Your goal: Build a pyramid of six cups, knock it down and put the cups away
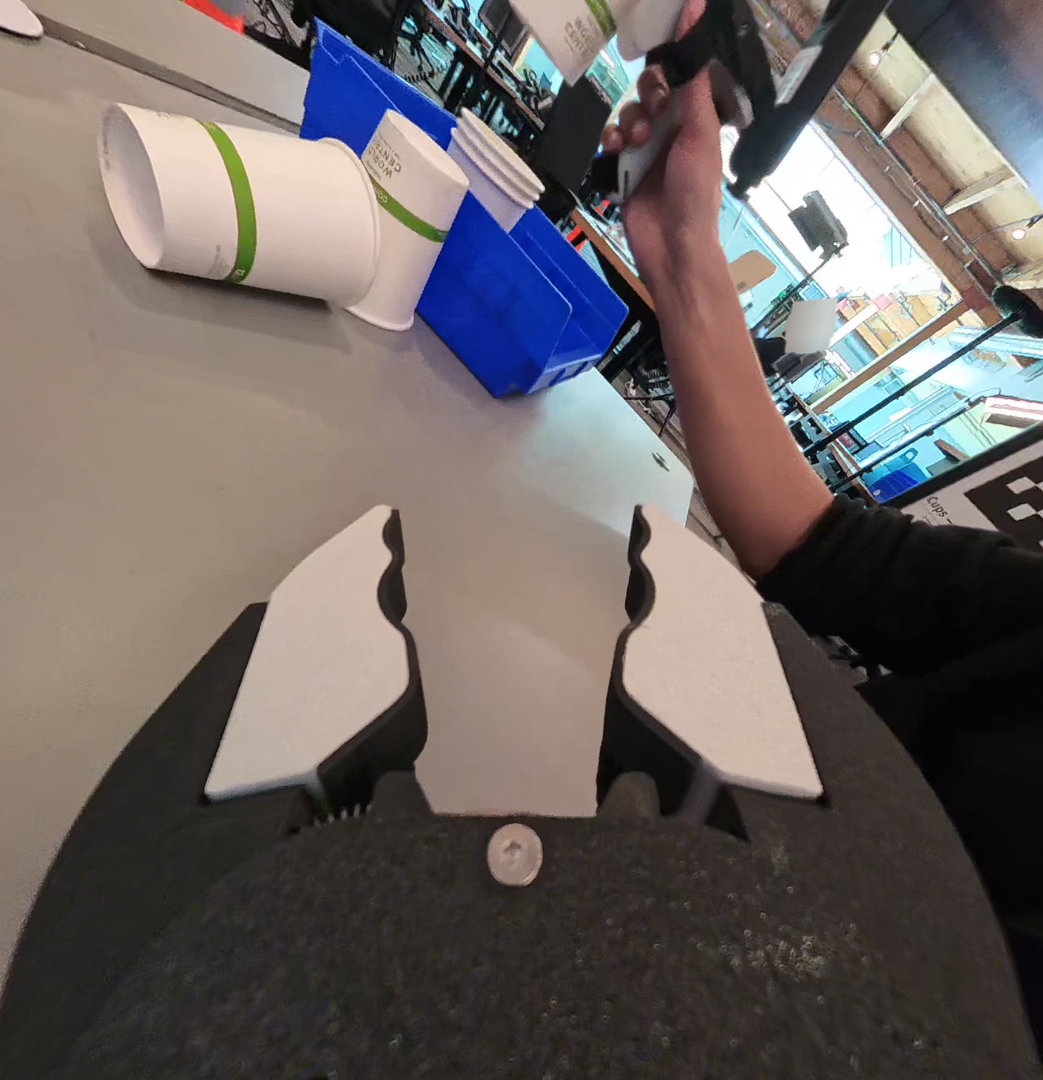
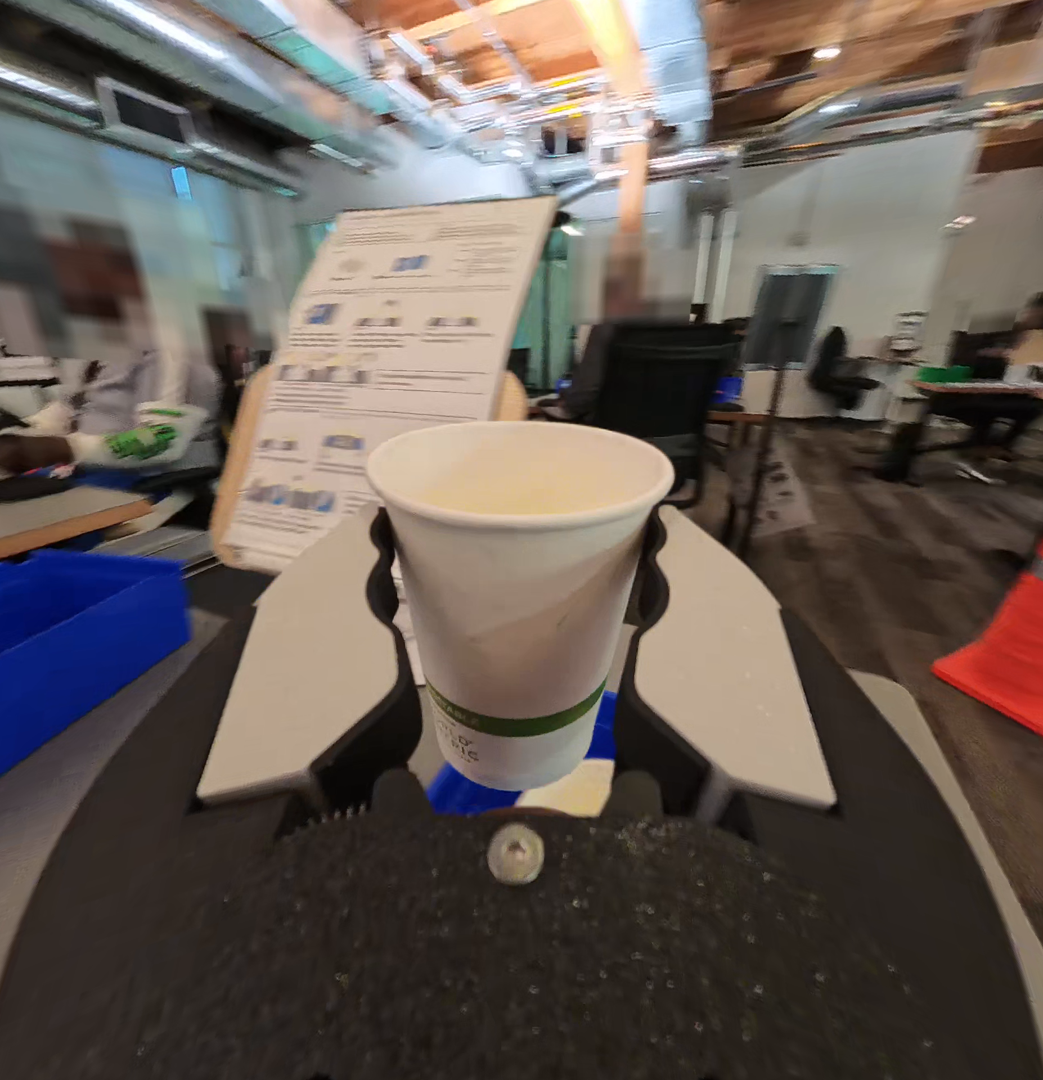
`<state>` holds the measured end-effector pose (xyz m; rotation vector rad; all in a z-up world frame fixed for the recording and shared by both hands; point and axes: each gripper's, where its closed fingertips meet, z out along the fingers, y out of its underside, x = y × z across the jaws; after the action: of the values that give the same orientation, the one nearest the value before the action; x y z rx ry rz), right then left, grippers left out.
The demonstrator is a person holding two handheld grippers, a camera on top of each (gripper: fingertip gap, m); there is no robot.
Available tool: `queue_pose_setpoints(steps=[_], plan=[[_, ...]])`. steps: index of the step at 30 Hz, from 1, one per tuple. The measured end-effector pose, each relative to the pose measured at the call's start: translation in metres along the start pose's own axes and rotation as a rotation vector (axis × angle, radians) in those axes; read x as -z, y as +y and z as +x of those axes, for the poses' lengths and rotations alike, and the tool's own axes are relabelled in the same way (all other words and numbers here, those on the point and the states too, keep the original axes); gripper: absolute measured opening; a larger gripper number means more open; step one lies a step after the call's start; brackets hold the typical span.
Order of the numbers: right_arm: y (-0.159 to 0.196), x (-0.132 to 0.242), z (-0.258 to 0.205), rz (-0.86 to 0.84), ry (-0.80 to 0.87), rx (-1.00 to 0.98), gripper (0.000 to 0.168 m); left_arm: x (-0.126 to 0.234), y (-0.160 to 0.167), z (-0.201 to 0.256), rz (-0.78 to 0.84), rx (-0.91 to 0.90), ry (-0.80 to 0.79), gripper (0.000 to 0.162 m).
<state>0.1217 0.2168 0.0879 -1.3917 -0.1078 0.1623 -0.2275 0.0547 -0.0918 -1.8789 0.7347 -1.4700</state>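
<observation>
Left wrist view shows a flat grey table [image 1: 157, 467] filling the left of the frame, with a big workshop room at the upper right. The left gripper [image 1: 516, 575] is wide open and holds nothing. One cup [image 1: 238, 201] lies on its side at the upper left, touching a cup [image 1: 414, 228] beside the blue bin [image 1: 496, 304] — stacked cups [image 1: 496, 169] sit in it. All have green bands and printed words. The right gripper [image 2: 516, 575] squeezes a white cup [image 2: 516, 590], mouth up. A poster board [image 2: 402, 362] stands behind — blurry.

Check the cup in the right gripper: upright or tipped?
Upright. The cup sits mouth-up, base down, clamped between the right gripper's fingers, clear of the table.
</observation>
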Motion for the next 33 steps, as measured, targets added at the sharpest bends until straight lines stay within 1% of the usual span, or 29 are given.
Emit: queue_pose_setpoints(steps=[2, 4, 6, 9, 11, 14, 17, 19, 20, 23, 26, 28, 29, 31, 33], plan=[[0.018, 0.0, 0.026, -0.012, 0.079, -0.045, 0.081, 0.0, -0.003, -0.002, -0.005, 0.0, 0.013, 0.073], [0.037, 0.001, 0.042, -0.035, 0.137, -0.076, 0.082, 0.002, -0.003, -0.006, -0.016, -0.026, -0.007, 0.072], [0.052, 0.005, 0.051, -0.058, 0.174, -0.094, 0.082, 0.005, -0.004, -0.009, -0.008, -0.058, -0.034, 0.07], [0.073, 0.009, 0.056, -0.109, 0.209, -0.104, 0.082, 0.006, -0.002, -0.005, -0.021, -0.064, -0.017, 0.07], [0.089, 0.01, 0.053, -0.18, 0.201, -0.102, 0.082, 0.005, -0.001, -0.004, -0.03, -0.086, -0.024, 0.07], [0.116, 0.013, 0.047, -0.334, 0.162, -0.088, 0.083, 0.003, 0.005, -0.004, -0.066, -0.144, -0.049, 0.071], [0.125, 0.024, 0.048, -0.422, 0.162, -0.069, 0.084, 0.0, 0.007, -0.001, -0.075, -0.178, -0.062, 0.079], [0.133, 0.032, 0.046, -0.489, 0.13, -0.107, 0.084, -0.001, 0.01, 0.003, -0.089, -0.199, -0.053, 0.079], [0.138, 0.036, 0.044, -0.52, 0.115, -0.118, 0.085, -0.002, 0.011, 0.004, -0.095, -0.208, -0.051, 0.079], [0.153, 0.046, 0.044, -0.615, 0.088, -0.118, 0.096, -0.005, 0.016, 0.007, -0.117, -0.231, -0.049, 0.079], [0.15, 0.057, 0.042, -0.608, 0.07, -0.13, 0.099, -0.006, 0.019, 0.011, -0.132, -0.261, -0.045, 0.08], [0.138, 0.069, 0.035, -0.538, 0.067, -0.097, 0.103, -0.006, 0.02, 0.014, -0.136, -0.284, -0.042, 0.084], [0.131, 0.078, 0.027, -0.481, 0.068, -0.08, 0.098, -0.006, 0.019, 0.017, -0.128, -0.3, -0.039, 0.086], [0.121, 0.097, -0.009, -0.36, 0.009, -0.046, 0.096, -0.006, 0.018, 0.021, -0.116, -0.34, -0.038, 0.088], [0.118, 0.119, -0.057, -0.277, -0.071, -0.026, 0.093, -0.006, 0.018, 0.022, -0.11, -0.385, -0.05, 0.09]])
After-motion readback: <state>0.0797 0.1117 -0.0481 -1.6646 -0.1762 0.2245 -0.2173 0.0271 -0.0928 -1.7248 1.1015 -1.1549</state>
